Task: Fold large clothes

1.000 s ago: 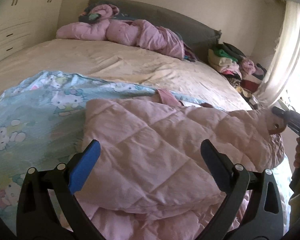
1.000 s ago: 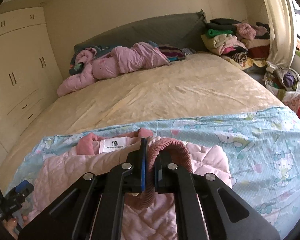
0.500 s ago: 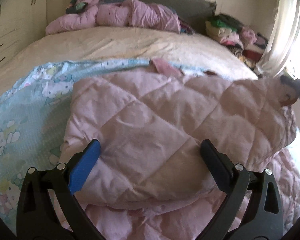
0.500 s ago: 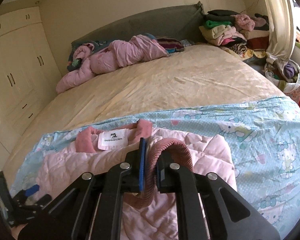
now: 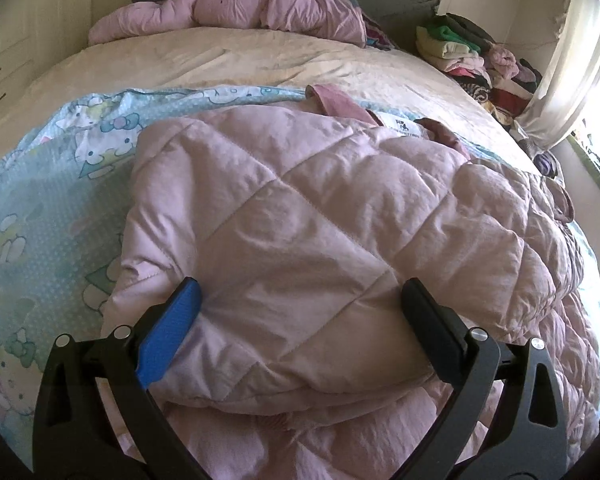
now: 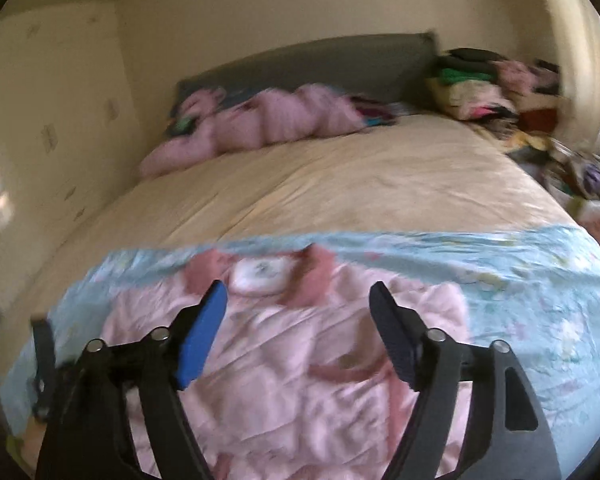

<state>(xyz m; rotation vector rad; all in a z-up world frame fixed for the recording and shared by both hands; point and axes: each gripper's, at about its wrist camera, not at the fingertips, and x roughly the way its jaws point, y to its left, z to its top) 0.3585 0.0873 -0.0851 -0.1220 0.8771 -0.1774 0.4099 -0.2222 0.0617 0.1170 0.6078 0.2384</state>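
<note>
Your pink jacket [image 5: 320, 240] lies at the bed's [image 5: 260, 60] near edge with one fold made — more remain. Left tongs [image 5: 300, 300] gape wide over it, empty; right tongs [image 6: 298, 300] are opening — gripping nothing.

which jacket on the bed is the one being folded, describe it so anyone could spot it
On the bed, find the blue cartoon sheet at the near end. The quilted pink jacket lies flat on it, white neck label showing, unlike the bunched pink one by the headboard.
</note>
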